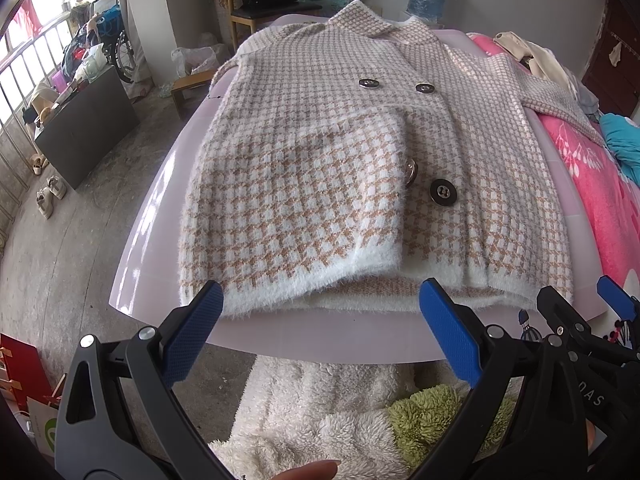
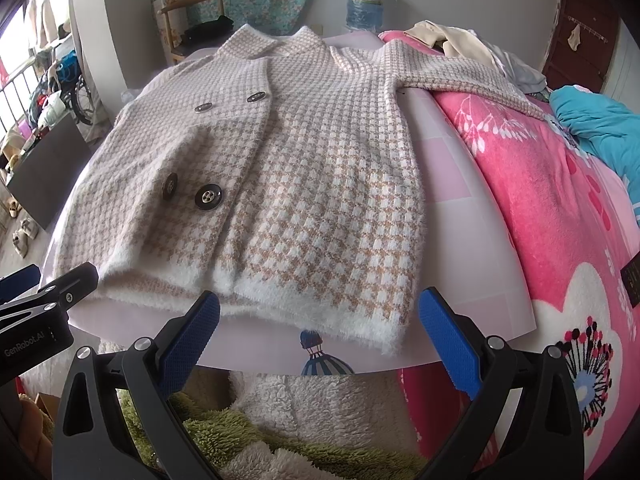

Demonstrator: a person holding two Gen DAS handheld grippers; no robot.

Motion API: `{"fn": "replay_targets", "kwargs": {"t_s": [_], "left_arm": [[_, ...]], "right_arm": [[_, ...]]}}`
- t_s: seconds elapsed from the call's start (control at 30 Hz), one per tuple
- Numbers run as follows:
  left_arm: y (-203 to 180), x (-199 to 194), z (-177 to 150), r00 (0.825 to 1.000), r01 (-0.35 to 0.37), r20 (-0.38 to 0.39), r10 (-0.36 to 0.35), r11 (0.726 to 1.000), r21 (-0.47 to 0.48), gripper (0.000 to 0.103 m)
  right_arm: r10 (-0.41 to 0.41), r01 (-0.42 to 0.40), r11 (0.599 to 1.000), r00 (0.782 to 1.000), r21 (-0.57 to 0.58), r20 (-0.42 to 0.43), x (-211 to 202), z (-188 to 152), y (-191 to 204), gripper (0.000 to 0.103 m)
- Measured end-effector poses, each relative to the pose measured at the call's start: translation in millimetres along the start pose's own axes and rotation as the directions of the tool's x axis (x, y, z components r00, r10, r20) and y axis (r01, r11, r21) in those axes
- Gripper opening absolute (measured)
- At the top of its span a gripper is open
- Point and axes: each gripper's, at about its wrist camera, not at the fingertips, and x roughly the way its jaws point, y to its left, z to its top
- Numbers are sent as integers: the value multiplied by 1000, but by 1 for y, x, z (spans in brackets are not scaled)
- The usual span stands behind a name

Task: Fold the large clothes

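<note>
Left fingers: you are holding the left gripper (image 1: 320, 320) with its blue fingers (image 1: 192, 332) spread wide apart, gripping nothing, hovering just short of the fluffy white hem at the bottom of the frame.
Right fingers: your right gripper (image 2: 320, 324) is likewise gaping wide and carrying nothing, its fingers (image 2: 448, 340) poised either side of the hem corner at lower centre.
Hem: both pairs are lining up with the near edge, probably because that edge is the natural one to lift for a fold.
Coat: the houndstooth coat (image 2: 300, 184) is lying face up across the middle of the frame, collar toward the top, dark buttons (image 2: 208, 197) left of centre.
Left panel: one side is already lying doubled over the front (image 1: 304, 184).
Sleeve: the other sleeve (image 2: 472, 80) is stretching off toward the upper right onto the pink blanket (image 2: 540, 200).
Bench: the pale pink bench (image 2: 472, 240) is carrying the coat flat, giving you a smooth surface.
</note>
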Motion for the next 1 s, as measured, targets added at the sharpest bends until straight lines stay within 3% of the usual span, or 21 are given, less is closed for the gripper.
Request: {"fn": "replay_targets", "kwargs": {"t_s": [1.0], "left_arm": [[9, -3, 2, 1000, 2, 2, -2, 1000, 2, 95]], "right_arm": [[-47, 47, 999, 999, 4, 18, -1, 7, -5, 97]]}}
